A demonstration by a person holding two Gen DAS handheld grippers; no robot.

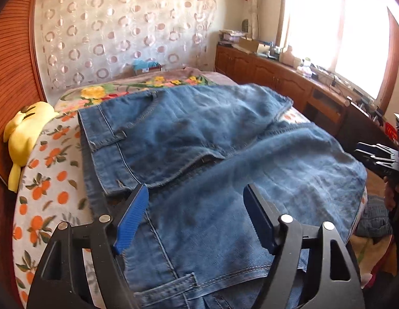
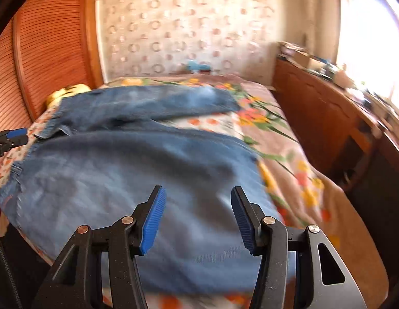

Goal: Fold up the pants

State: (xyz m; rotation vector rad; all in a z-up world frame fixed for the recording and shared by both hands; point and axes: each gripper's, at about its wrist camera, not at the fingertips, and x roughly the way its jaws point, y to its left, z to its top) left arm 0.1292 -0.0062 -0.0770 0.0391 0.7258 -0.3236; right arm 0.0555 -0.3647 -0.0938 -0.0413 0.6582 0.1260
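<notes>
Blue jeans (image 1: 199, 154) lie partly folded on a flowered bed (image 1: 44, 180); both the left gripper (image 1: 195, 213) and right gripper (image 2: 198, 216) hover spread and empty, so the next fold likely needs a fresh grip on an edge.

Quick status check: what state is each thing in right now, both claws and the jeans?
left claw: open, nothing between its pads
right claw: open, empty
jeans: lying on the bed, partly folded, one leg lying apart from the other
yellow plush toy: resting against the headboard
</notes>
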